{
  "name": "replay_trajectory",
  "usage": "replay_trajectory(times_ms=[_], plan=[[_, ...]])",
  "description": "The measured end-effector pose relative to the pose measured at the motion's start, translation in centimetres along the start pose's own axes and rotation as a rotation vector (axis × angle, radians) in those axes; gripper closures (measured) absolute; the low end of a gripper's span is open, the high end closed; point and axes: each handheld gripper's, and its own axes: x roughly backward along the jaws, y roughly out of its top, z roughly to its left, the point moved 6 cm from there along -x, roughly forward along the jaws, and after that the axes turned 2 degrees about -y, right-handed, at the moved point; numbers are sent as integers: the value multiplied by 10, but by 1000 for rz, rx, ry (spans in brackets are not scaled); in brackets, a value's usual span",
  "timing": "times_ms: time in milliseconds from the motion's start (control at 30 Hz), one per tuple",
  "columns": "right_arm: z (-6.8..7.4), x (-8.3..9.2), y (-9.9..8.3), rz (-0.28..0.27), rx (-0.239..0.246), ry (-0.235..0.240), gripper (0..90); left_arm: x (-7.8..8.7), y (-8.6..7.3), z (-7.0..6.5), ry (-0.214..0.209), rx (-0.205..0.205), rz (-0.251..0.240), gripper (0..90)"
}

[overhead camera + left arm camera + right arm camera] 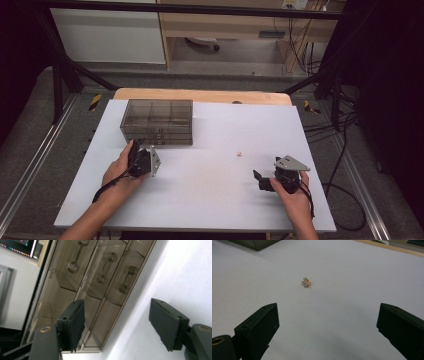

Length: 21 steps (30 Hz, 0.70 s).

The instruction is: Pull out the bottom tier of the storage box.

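On the white table (200,200), my left gripper (136,150) stood open and empty just before the drawer box (157,121) (near the far-left edge). My right gripper (261,181) gaped empty too, bare table between it and the small trinket (306,282).

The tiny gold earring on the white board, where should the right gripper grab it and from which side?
Pinch the earring across its flower-shaped cluster, probably from straight above, jaws either side. It lies low and alone on the white board, ahead of the open right gripper.

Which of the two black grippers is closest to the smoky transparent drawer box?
The left gripper, beside the front of the smoky transparent plastic drawer box. The right gripper is far off, facing the small sparkling gold ornament.
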Motion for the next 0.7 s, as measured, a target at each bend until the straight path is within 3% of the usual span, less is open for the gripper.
replay_trajectory(times_ms=[300, 500, 600, 700], plan=[[-1, 0, 0, 1, -3, 1, 49, -1, 0, -3, 40, -83, 5, 372], [-1, 0, 0, 3, -4, 1, 49, 1, 4, -7, 82, -177, -11, 442], [-1, 0, 0, 5, -2, 1, 49, -4, 6, -14, 77, -252, -3, 516], [-1, 0, 0, 4, -3, 0, 49, -6, 7, -17, 78, -280, 4, 539]])
